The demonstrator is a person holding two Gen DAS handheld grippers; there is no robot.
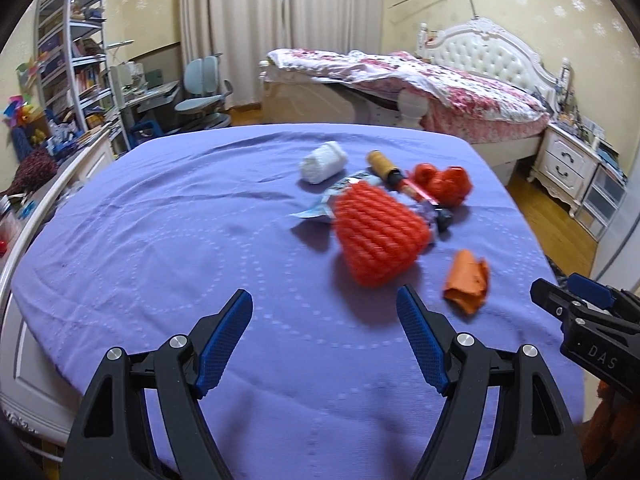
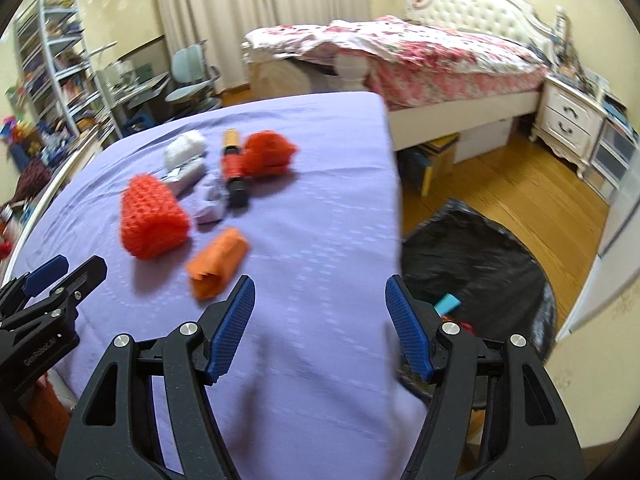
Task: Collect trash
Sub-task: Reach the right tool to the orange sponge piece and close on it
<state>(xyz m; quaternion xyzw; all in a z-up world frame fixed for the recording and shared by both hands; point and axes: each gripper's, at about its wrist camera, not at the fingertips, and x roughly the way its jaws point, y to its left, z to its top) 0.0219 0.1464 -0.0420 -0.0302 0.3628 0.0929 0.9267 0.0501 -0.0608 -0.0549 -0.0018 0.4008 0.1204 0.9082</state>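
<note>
Trash lies on a purple-covered table (image 1: 160, 220): a red foam net sleeve (image 1: 376, 236), an orange crumpled paper (image 1: 466, 280), a white tissue roll (image 1: 322, 162), a red net bag (image 1: 444, 178), a brown-and-red tube (image 1: 390, 170) and a silvery wrapper (image 1: 320, 210). My left gripper (image 1: 324, 312) is open and empty, just short of the red sleeve. My right gripper (image 2: 320, 300) is open and empty above the table's right edge, with the orange paper (image 2: 218, 262) at its left fingertip. A black trash bag (image 2: 480, 260) lies open on the floor to the right.
A bed with a floral cover (image 1: 420, 80) stands behind the table. A white nightstand (image 2: 568, 124) is at the right. A shelf (image 1: 68, 48), desk and chair (image 1: 204, 92) stand at the left. The floor is wood (image 2: 520, 192).
</note>
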